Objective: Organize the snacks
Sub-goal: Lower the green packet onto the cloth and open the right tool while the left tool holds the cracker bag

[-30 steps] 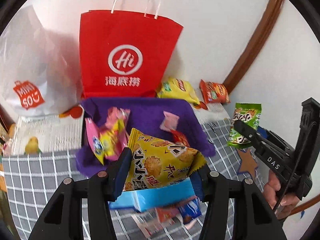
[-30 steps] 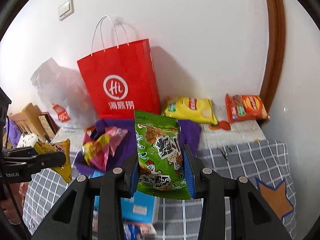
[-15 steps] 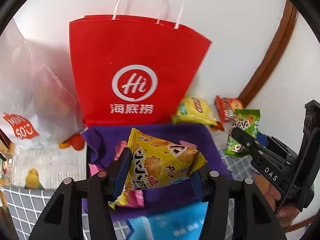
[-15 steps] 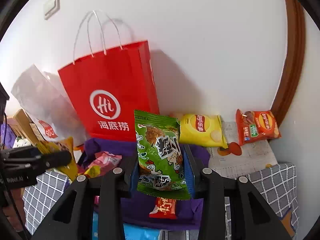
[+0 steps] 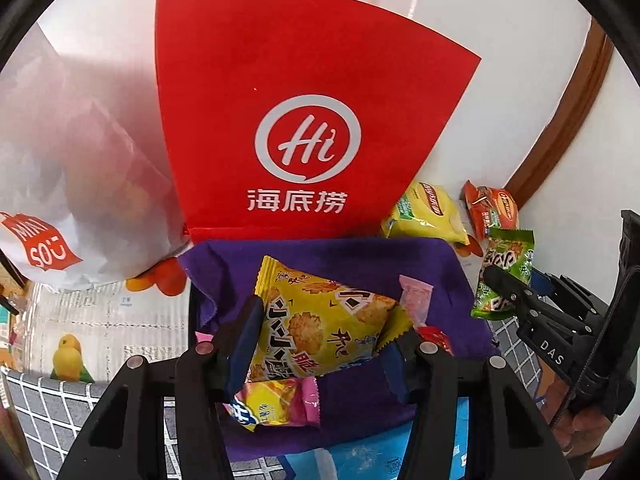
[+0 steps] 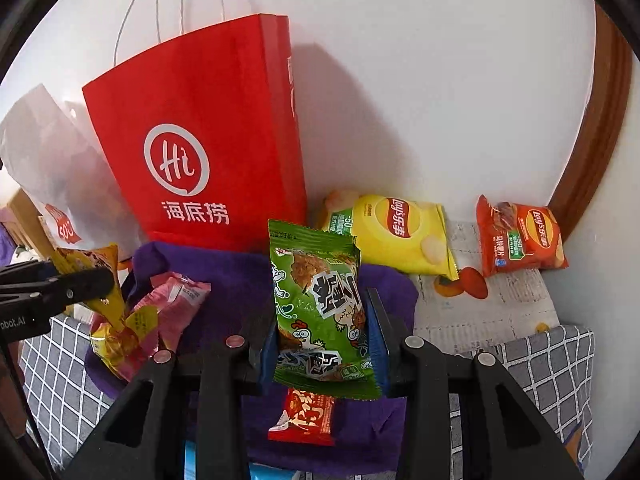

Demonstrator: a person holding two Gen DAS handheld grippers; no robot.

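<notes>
I am holding both grippers over the purple cloth (image 5: pixel 360 256) in front of the red paper bag (image 5: pixel 304 120). My left gripper (image 5: pixel 320 344) is pinching the yellow snack packet (image 5: pixel 320 328) crosswise between its pads, above a pink-and-yellow packet (image 5: pixel 276 400). My right gripper (image 6: pixel 322 340) is clamping the green snack packet (image 6: pixel 320 304) upright between its jaws, over a small red packet (image 6: pixel 306 416).

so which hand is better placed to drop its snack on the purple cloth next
Probably left. The left gripper holds its yellow packet over the purple cloth's middle; the right gripper holds the green packet nearer the cloth's right edge.
</notes>
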